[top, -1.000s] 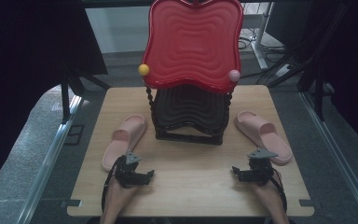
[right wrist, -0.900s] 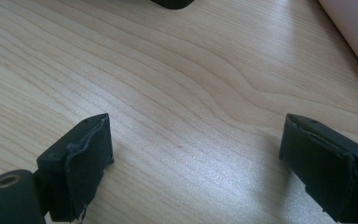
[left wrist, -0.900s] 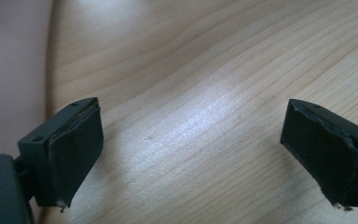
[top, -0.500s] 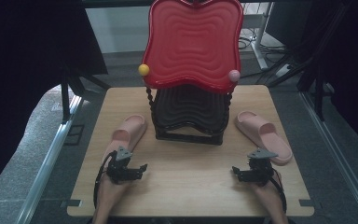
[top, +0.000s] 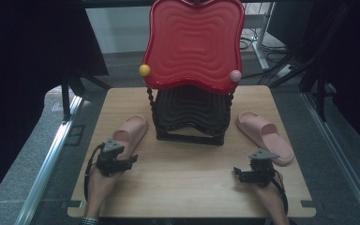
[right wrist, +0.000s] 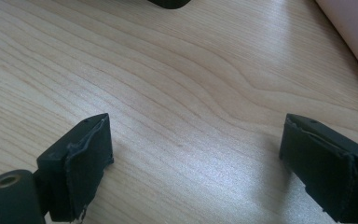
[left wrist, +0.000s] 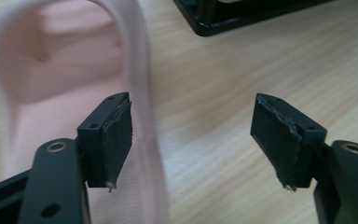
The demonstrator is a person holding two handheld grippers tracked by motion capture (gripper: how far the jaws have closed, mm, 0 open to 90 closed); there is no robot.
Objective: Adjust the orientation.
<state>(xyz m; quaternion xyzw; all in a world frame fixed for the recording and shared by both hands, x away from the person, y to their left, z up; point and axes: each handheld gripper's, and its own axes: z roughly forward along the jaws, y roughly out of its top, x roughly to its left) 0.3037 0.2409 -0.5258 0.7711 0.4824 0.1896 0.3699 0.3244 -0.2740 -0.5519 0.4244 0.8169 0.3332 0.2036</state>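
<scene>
Two pink slippers lie on the wooden table (top: pixel 187 187), the left slipper (top: pixel 132 131) and the right slipper (top: pixel 265 136). My left gripper (top: pixel 122 157) is at the left slipper's heel. In the left gripper view the slipper (left wrist: pixel 60 84) has its side rim between the jaws, close to the left pad (left wrist: pixel 116 135). The jaws of this gripper (left wrist: pixel 192 105) have just been closing, but they stand apart and do not pinch the rim. My right gripper (top: pixel 253 169) is open over bare wood (right wrist: pixel 196 126), with the right slipper's edge (right wrist: pixel 354 32) beside it.
A two-tier rack stands mid-table: a red wavy tray (top: pixel 192 42) on top and a black tier (top: pixel 192 110) below, with a yellow ball (top: pixel 144 70) and a pink ball (top: pixel 235 75) on the posts. Its black base (left wrist: pixel 223 18) lies just beyond the left slipper.
My left gripper has moved forward and to the left, up to the left slipper's heel. The right gripper has stayed where it was.
</scene>
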